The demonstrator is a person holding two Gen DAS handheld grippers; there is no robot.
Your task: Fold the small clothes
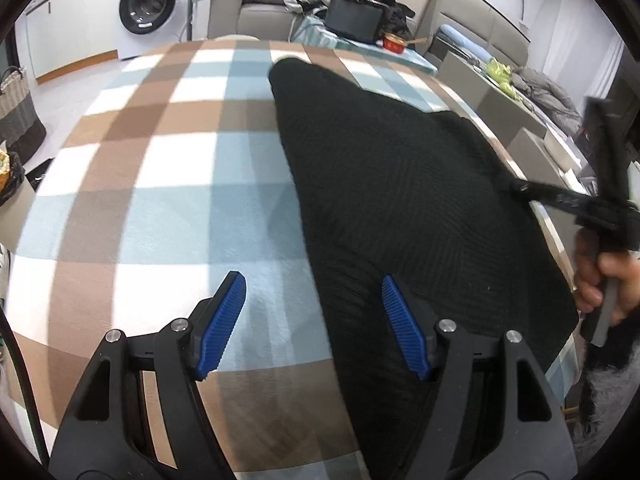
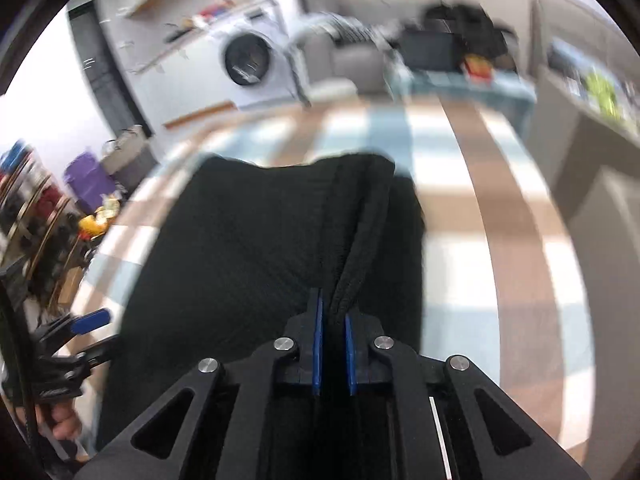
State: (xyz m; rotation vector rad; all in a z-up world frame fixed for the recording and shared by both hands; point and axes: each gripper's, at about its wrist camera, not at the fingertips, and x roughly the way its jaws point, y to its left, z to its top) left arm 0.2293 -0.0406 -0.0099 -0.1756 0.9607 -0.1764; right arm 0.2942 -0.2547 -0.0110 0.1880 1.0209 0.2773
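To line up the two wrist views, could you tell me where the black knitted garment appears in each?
Left wrist view: the black knitted garment fills the centre and right, running from the far table edge to under the near blue pad.
Right wrist view: the garment fills the lower centre-left, its thick edge between the blue pads.
Shared landmark: the washing machine.

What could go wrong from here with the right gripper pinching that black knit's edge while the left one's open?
1. The right gripper is shut on only the thick rolled hem of the black knit garment; a narrow pinch like that could slip free mid-fold.
2. The left gripper hangs open over the garment's near edge without pinning it, so pulling may drag the whole piece across the checked tablecloth instead of folding it.
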